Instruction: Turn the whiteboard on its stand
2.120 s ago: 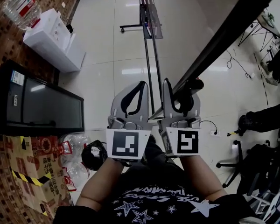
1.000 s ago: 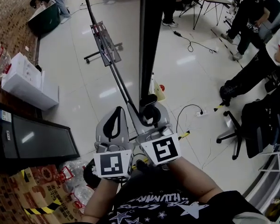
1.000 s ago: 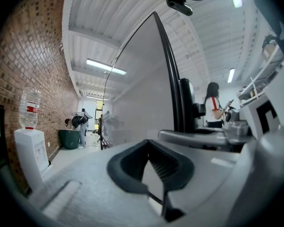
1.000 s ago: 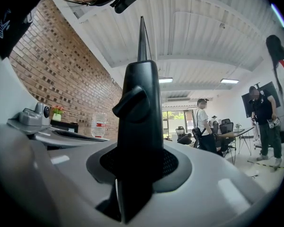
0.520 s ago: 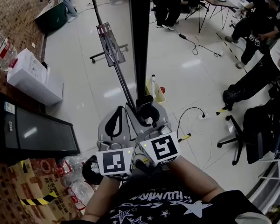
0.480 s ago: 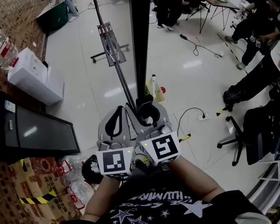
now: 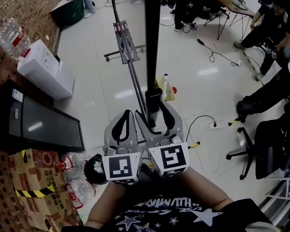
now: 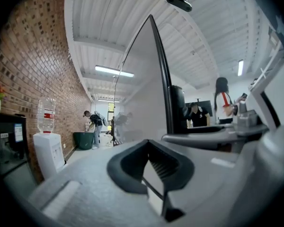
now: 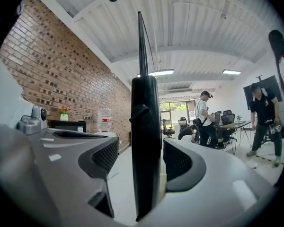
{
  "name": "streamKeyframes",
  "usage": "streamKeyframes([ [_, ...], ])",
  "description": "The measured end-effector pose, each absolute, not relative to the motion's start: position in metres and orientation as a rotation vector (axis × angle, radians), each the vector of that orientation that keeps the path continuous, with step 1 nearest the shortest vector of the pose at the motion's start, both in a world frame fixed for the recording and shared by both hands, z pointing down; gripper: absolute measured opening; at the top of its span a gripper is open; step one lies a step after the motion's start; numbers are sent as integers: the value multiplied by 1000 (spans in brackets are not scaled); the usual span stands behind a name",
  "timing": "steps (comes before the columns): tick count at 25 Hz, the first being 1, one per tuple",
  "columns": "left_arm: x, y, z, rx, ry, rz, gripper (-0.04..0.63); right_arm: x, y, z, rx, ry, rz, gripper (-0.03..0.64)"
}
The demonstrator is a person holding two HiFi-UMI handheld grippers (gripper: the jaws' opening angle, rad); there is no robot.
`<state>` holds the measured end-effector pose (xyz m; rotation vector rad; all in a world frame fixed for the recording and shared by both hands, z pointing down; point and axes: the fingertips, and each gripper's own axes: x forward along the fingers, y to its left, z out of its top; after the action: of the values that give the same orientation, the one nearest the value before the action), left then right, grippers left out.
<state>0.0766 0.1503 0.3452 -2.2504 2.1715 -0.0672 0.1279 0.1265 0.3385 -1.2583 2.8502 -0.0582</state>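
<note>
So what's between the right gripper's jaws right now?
The whiteboard, seen edge-on, stands between the jaws of the right gripper, which have just been opening. The right gripper view shows a narrow gap on each side of it.

Seen from the head view, the whiteboard (image 7: 153, 28) stands edge-on, so neither face shows, and its top runs off the upper edge. Its lower end drops out of sight behind the right gripper (image 7: 153, 111). The stand (image 7: 135, 83) vanishes under both grippers at its near end and leaves the picture at the far end. The water bottle (image 7: 10, 33) carries a label too small to read. The standing people (image 7: 186, 4) are cut off above the waist. In the left gripper view, the distant figure (image 8: 95, 123) by the bin (image 8: 84, 140) is too small to make out.
</note>
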Motion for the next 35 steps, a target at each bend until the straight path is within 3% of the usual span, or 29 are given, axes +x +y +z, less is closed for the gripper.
streamKeyframes([
  [7, 90, 170, 340, -2269, 2178, -79, 6, 153, 147, 331, -1306, 2804, -109, 284],
  [11, 96, 176, 341, -2277, 2170, -74, 6, 161, 159, 329, -1345, 2797, -72, 163],
  [18, 111, 180, 340, -2301, 2131, -71, 6, 161, 165, 326, -1350, 2797, -26, 23],
  [35, 118, 173, 337, -2329, 2095, -83, 6, 156, 162, 323, -1280, 2857, -10, 9],
])
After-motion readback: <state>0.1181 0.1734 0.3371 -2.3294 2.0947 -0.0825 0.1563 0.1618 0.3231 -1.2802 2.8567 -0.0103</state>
